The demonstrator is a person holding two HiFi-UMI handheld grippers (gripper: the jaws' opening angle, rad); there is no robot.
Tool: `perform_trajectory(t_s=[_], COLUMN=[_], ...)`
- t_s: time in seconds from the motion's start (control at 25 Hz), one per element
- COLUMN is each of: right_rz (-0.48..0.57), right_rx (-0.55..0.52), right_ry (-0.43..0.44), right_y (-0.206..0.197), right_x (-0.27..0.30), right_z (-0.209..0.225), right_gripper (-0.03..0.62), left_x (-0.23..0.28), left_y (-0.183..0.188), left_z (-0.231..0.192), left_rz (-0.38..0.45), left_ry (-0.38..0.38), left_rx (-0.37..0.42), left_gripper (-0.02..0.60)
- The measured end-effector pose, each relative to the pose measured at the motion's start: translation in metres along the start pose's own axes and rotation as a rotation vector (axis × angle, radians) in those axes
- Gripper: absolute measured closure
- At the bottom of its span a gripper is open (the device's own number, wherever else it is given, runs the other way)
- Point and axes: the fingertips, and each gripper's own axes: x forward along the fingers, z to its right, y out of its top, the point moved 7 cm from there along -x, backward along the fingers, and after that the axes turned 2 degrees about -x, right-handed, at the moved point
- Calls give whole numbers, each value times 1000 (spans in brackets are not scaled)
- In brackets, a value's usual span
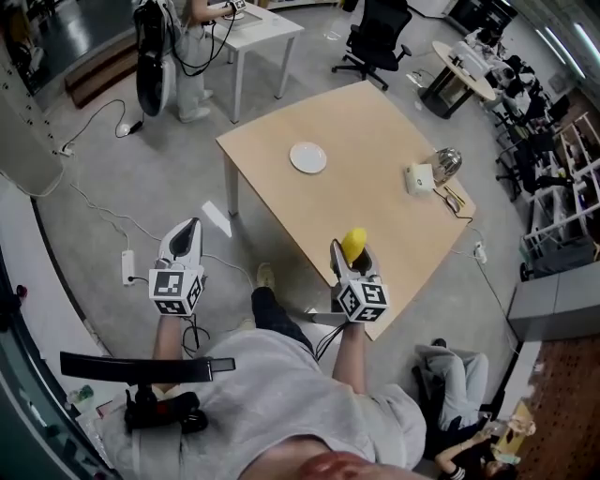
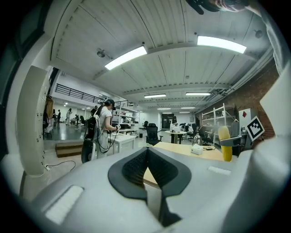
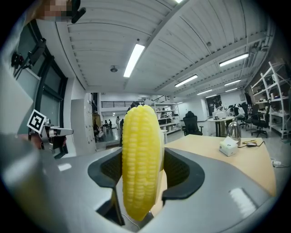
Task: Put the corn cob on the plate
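A yellow corn cob [image 1: 353,246] stands upright between the jaws of my right gripper [image 1: 352,257], which is shut on it above the near edge of the wooden table [image 1: 375,216]. The right gripper view shows the corn cob [image 3: 141,164] filling the gap between the black pads. A small white plate [image 1: 308,157] lies bare on the table's far left part, well beyond the cob. My left gripper [image 1: 184,244] hangs over the floor left of the table; its jaws [image 2: 146,157] are shut with nothing in them. From the left gripper view the corn cob [image 2: 224,143] shows at the right.
A white box [image 1: 419,177] and a shiny kettle [image 1: 446,164] sit near the table's right edge, with cables beside them. A white side table [image 1: 258,28], a standing person [image 1: 192,56] and a black office chair [image 1: 375,37] lie beyond. Cables and a power strip [image 1: 128,267] cross the floor.
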Motion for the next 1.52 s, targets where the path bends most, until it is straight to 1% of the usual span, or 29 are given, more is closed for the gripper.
perform_trajectory(t_s=[0.16,0.44,0.68,0.84,1.0,1.2,1.52], right_rz=[0,-31,-83,-134,-191,-240,-325], right_rx=[-1,-9,-14,-10,-60,-94,-164], right_ry=[18,34,43,68,95,125,169], right_y=[4,9,7,0,-5,-10,-21], right_x=[39,95,142,175,212,253,324], right_z=[12,34,58,73,86,100,107], right_gripper=[339,339,339,339,339,339,339], left_x=[28,78,117,137,153,165,187], left_y=[3,4,-1,-3,-5,-10,-12], left_z=[-11,-19,-23,-26,-28,-31,-41], left_rz=[3,-30,-50,-69,-82,-108,-138], left_ry=[24,29,31,48,60,89,108], left_rx=[-2,-2,-20,-39,-42,-51,-48], left_gripper=[563,563,563,563,563,563,563])
